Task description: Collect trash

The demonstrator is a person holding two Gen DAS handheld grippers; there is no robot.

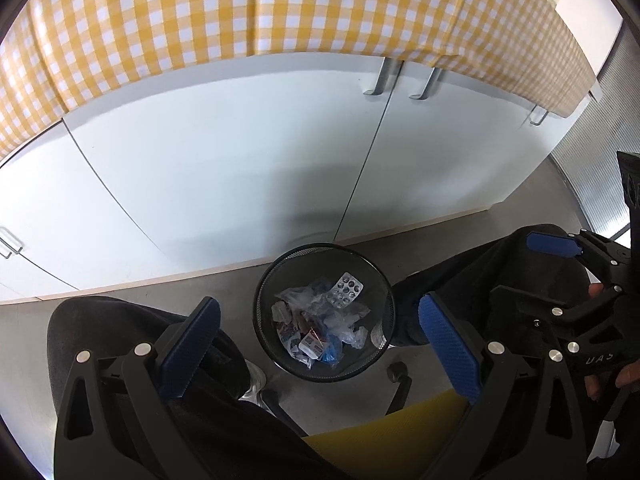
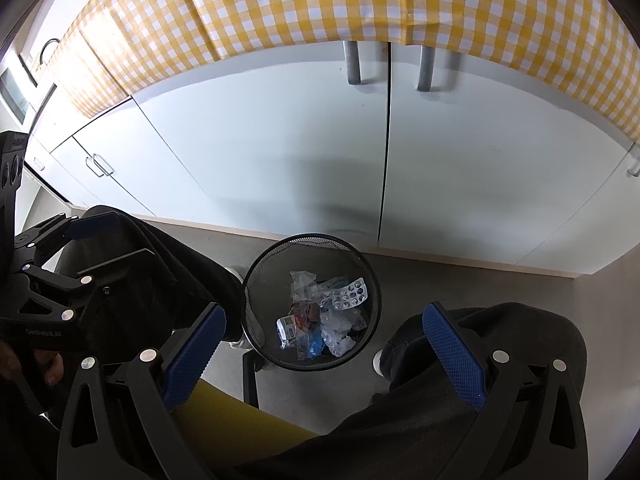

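A black mesh waste bin (image 1: 386,300) (image 2: 251,320) stands on the grey floor between a seated person's knees. Inside lie a silver blister pack (image 1: 345,289) (image 2: 352,293), crumpled clear plastic (image 1: 340,322) (image 2: 336,334) and small cartons (image 1: 312,345) (image 2: 289,327). My left gripper (image 1: 320,344) hangs open above the bin with nothing between its blue pads. My right gripper (image 2: 326,354) is open and empty too, above the bin. Each gripper shows at the other view's edge, the right gripper (image 1: 576,280) on the right side and the left gripper (image 2: 56,264) on the left side.
White cabinet doors (image 1: 240,160) (image 2: 280,152) with metal handles rise behind the bin. A yellow checked tablecloth (image 1: 240,8) (image 2: 360,0) hangs over the counter edge above. The person's dark trouser legs (image 1: 120,328) (image 2: 500,340) flank the bin, over a yellow chair seat (image 1: 380,428) (image 2: 224,420).
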